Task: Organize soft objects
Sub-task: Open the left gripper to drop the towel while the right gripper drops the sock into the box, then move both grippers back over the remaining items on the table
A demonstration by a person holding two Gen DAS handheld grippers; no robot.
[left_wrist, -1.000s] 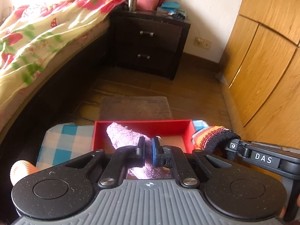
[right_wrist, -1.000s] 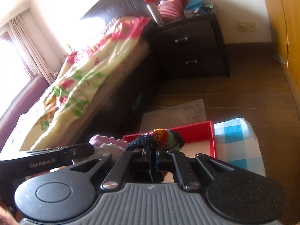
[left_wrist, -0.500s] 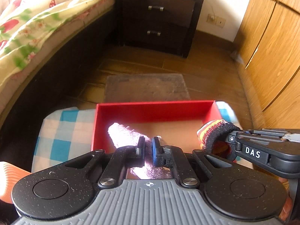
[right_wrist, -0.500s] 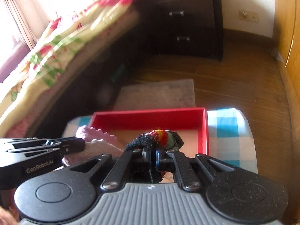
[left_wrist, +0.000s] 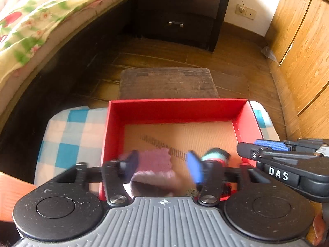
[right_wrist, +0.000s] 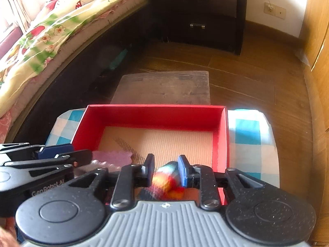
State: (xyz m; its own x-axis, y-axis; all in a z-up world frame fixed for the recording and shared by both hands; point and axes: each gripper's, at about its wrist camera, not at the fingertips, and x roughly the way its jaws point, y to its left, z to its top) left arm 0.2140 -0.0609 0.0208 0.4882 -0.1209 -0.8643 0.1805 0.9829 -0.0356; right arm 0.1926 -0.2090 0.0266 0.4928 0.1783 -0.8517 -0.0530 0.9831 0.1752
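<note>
Left gripper, on my left wrist camera, stands with fingers spread wide over the pink cloth lying in the red box. On the right wrist camera, my right gripper is parted too, the striped sock loose between its fingers, low in the box's near end.

Bedroom, likely (bed, nightstand, wardrobe).
</note>
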